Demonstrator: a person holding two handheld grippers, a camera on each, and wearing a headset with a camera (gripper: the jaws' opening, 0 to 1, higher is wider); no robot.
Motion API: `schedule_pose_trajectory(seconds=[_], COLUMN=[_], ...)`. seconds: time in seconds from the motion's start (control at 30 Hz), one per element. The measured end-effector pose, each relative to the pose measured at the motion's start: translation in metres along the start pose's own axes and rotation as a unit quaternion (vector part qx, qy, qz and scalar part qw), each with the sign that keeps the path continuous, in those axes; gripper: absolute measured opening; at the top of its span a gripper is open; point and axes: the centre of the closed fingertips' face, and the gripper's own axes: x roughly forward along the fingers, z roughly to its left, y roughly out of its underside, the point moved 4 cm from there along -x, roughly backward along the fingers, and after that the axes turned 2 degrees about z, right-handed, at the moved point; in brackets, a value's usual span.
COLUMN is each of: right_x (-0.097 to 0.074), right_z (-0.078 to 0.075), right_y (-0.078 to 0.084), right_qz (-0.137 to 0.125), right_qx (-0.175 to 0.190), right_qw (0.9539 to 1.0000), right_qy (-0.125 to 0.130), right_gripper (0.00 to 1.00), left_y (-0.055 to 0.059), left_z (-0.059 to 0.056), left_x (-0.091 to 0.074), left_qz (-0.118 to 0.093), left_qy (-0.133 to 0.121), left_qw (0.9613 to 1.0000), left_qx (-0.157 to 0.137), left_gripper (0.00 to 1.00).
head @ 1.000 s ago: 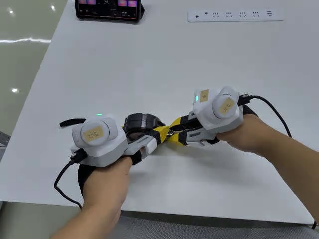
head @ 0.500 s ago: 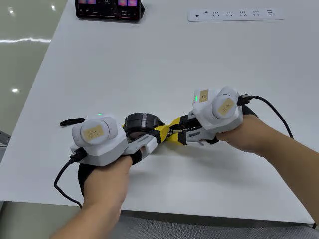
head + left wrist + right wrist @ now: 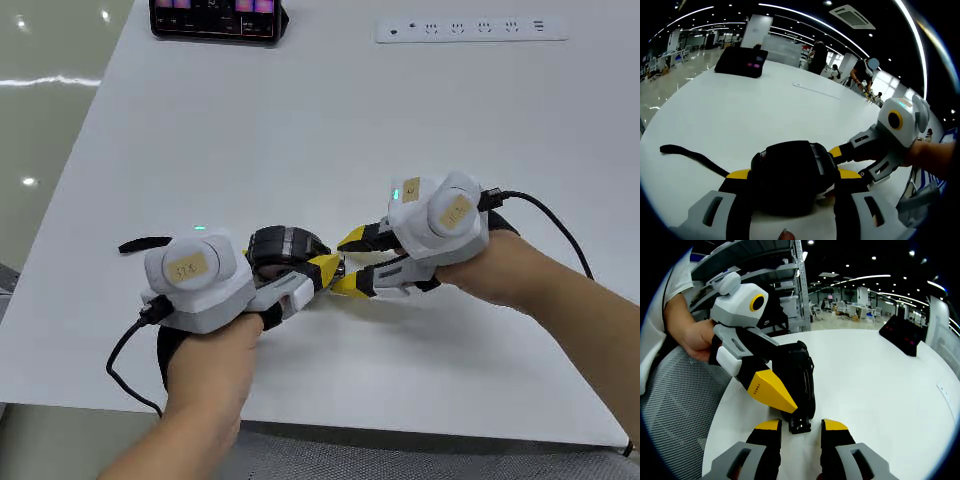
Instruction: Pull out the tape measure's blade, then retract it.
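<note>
At the near edge of the worktop (image 3: 300,150), the left claw (image 3: 303,268) is clamped on the tape (image 3: 285,247). At its 3 o'clock, the right claw (image 3: 348,262) stands apart around the blade tip (image 3: 800,428). A power strip (image 3: 470,30) lies far off at 1 o'clock.

White table (image 3: 300,110) — power strip (image 3: 470,30), dark screen device (image 3: 215,18) at far edge; tape measure (image 3: 285,250) near front.

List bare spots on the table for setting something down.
Free: the table, wide middle, bordered by screen, power strip and the grippers. Crowded: near edge, where left gripper and right gripper meet at the tape measure.
</note>
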Motion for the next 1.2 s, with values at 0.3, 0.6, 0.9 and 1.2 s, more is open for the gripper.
schedule_pose_trajectory(seconds=[0.3,0.6,0.9,1.2], right_x=[-0.006,-0.012,-0.017,-0.031], right_z=[0.0,0.001,0.003,0.009], right_y=[0.0,-0.004,-0.004,-0.003], right_qz=[-0.007,-0.018,-0.023,-0.041], right_qx=[0.007,0.023,0.033,0.043], right_qw=[0.9999,0.9996,0.9991,0.9979], right_qy=[0.006,0.005,0.009,0.025], right_gripper=[0.31,0.37,0.39,0.49], left_y=[0.001,0.001,-0.004,-0.008], left_z=[0.001,0.004,0.004,0.006], left_x=[-0.001,-0.001,-0.003,-0.01], left_qz=[0.006,0.011,0.011,0.014], left_qy=[0.001,-0.001,0.001,0.005], left_qw=[0.9996,0.9988,0.9978,0.9924], left_qx=[0.029,0.048,0.065,0.123], left_gripper=[0.61,0.66,0.67,0.7])
